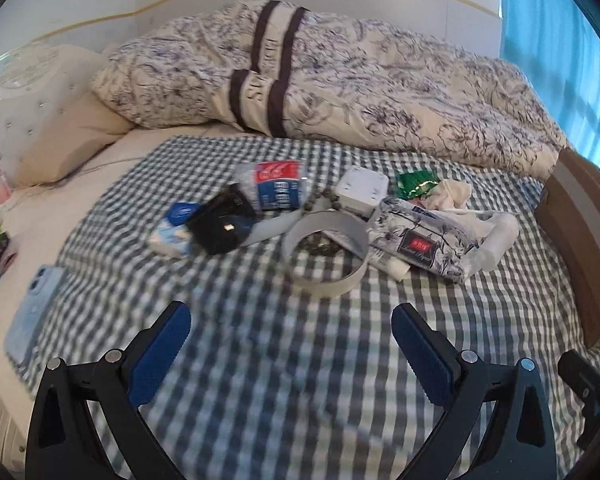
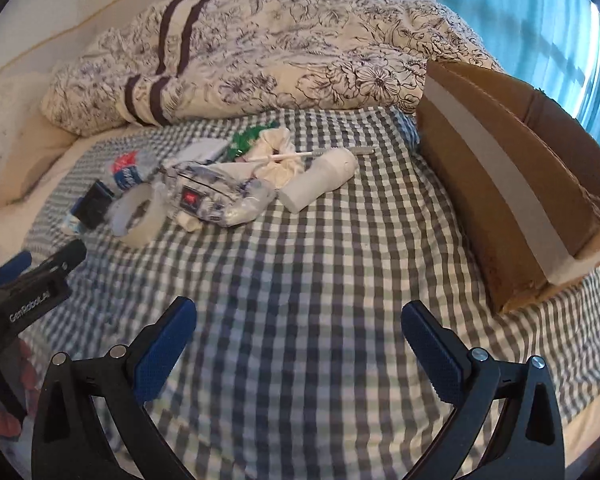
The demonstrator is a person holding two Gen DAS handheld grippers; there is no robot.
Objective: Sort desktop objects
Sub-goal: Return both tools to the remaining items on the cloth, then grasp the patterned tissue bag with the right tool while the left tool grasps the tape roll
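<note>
Your left gripper (image 1: pixel 291 320) hovers low over the checked cloth (image 1: pixel 260 360) spread on a bed, its blue-padded fingers (image 1: pixel 162 356) wide apart and holding nothing; your right gripper (image 2: pixel 299 318) hangs beside it in the same way, fingers (image 2: pixel 430 354) spread and empty, over a bare stretch of the same cloth; the things you are sorting lie in a loose heap well ahead of both tools, toward the far side of the cloth; from your left camera the heap reads, left to right, as a small blue-and-white packet (image 1: pixel 172 232), a black pouch (image 1: pixel 222 224) touching it, a crushed plastic bottle with a red-and-blue label (image 1: pixel 274 188), a white square box (image 1: pixel 360 192), a roll of tape (image 1: pixel 326 254) lying nearest you, a floral-printed pack (image 1: pixel 416 242) just beside the roll, a green wrapper (image 1: pixel 414 184), crumpled white tissue (image 1: pixel 454 196) and a white cylinder (image 1: pixel 496 240) at the right end; from your right camera a thin white stick (image 2: pixel 284 157) rests across the tissue; an open cardboard box (image 2: pixel 500 184) stands on the cloth to your right, apart from the heap; a pale blue phone (image 1: pixel 34 312) lies at the cloth's left edge; a rumpled floral duvet (image 1: pixel 340 76) is piled behind everything.
</note>
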